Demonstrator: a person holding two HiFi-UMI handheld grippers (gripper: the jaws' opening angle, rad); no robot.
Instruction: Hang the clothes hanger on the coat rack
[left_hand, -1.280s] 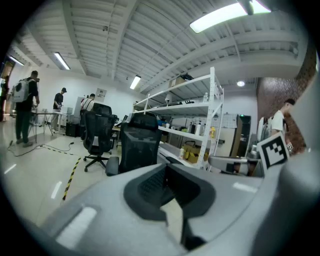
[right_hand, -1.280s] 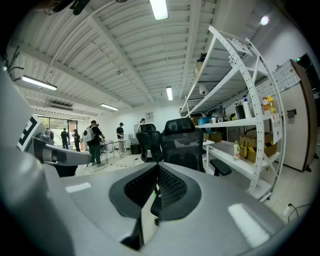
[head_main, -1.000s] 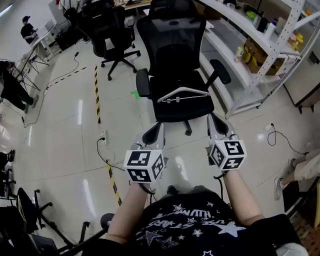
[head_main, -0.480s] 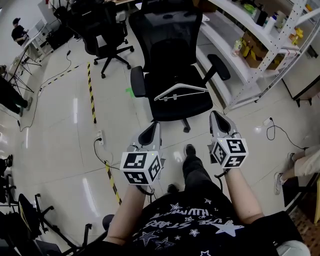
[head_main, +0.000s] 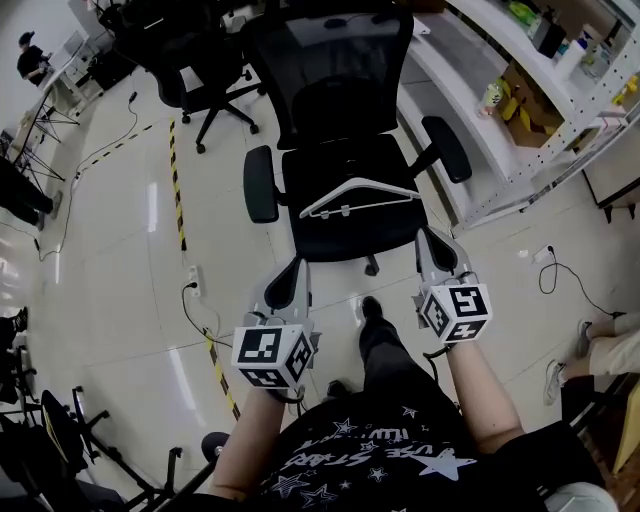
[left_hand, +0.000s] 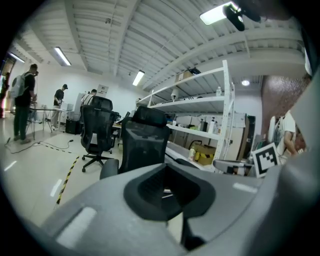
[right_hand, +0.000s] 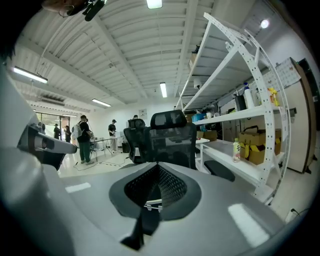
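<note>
A white clothes hanger (head_main: 360, 197) lies flat on the seat of a black office chair (head_main: 338, 240) straight ahead. My left gripper (head_main: 297, 270) is shut and empty, short of the seat's front left edge. My right gripper (head_main: 432, 242) is shut and empty, just off the seat's front right corner. Both point at the chair, a little downward. In the left gripper view a sliver of the hanger (left_hand: 166, 190) shows past the closed jaws of the left gripper (left_hand: 167, 172). In the right gripper view the hanger (right_hand: 152, 204) shows beyond the right gripper (right_hand: 157, 172). No coat rack is in view.
White metal shelving (head_main: 520, 110) with boxes and bottles runs along the right. A second black chair (head_main: 200, 70) stands at the back left. Yellow-black floor tape (head_main: 177, 190), a power strip with cable (head_main: 195, 290) and another cable (head_main: 550, 275) lie on the floor. People stand far left.
Both grippers have moved forward and a little down toward the chair, which is now closer. The person's foot has stepped forward between them. The hanger has not moved on the seat.
</note>
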